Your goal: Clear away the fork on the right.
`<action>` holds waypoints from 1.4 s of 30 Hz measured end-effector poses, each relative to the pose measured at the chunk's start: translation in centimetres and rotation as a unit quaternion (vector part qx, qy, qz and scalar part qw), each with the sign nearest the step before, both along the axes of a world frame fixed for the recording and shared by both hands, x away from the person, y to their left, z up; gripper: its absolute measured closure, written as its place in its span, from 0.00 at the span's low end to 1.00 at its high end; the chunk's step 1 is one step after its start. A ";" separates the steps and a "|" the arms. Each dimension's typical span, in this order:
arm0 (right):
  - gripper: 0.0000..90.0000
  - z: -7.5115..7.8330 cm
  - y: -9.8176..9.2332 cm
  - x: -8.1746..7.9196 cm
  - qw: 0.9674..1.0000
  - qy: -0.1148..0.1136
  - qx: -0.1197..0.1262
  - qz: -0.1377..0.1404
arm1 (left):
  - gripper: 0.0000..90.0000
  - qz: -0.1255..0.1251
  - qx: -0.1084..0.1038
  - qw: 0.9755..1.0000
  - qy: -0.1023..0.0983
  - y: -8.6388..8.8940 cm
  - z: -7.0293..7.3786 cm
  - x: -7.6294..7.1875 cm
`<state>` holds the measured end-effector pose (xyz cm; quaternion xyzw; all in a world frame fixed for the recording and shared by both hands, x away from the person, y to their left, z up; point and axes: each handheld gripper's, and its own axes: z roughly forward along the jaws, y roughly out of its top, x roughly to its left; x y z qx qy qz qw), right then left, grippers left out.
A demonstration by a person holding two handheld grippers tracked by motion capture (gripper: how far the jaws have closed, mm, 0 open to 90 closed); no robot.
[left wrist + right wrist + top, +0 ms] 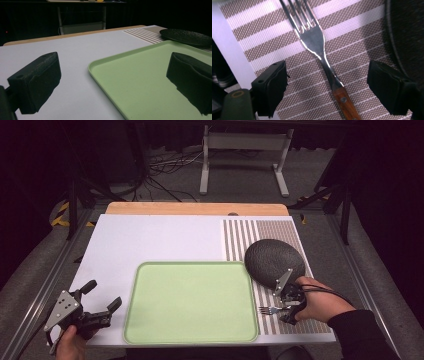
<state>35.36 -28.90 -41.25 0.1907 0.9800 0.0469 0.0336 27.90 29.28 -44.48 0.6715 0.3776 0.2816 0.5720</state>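
Observation:
A steel fork point(317, 42) with a wooden handle lies on the striped placemat point(240, 235), its tines point(266, 310) pointing at the green tray point(190, 302). My right gripper point(289, 312) hovers over the fork's neck, and in the right gripper view point(327, 87) the jaws stand wide on either side of it without touching. A dark round plate point(274, 262) rests on the mat just behind that hand. My left gripper point(102, 302) is held open at the tray's left side; in the left gripper view point(112, 82) one jaw hangs over the tray point(140, 85), the other over the white table.
The white tabletop point(150, 240) has free room behind and left of the tray. A wooden strip point(195, 209) runs along its far edge. Beyond it on the floor stand a metal frame point(245, 155) and loose cables point(165, 170).

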 end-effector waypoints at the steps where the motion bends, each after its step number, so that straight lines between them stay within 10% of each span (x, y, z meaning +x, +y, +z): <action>1: 0.20 -0.1 0.0 0.0 1.000 0.002 -0.002 0.001 | 0.00 0.000 0.000 1.000 0.000 0.0 0.0 0.0; 13: 0.43 0.0 0.5 0.7 0.997 0.010 -0.044 0.068 | 0.00 -0.001 -0.001 1.000 0.001 0.0 0.0 0.0; 27: 0.81 -0.2 1.0 0.8 0.981 0.024 -0.125 0.148 | 0.00 -0.002 -0.001 1.000 0.001 0.0 0.0 0.0; 42: 0.87 -0.3 1.4 0.7 0.974 0.027 -0.143 0.171 | 0.00 -0.003 -0.003 1.000 0.003 0.1 0.0 0.0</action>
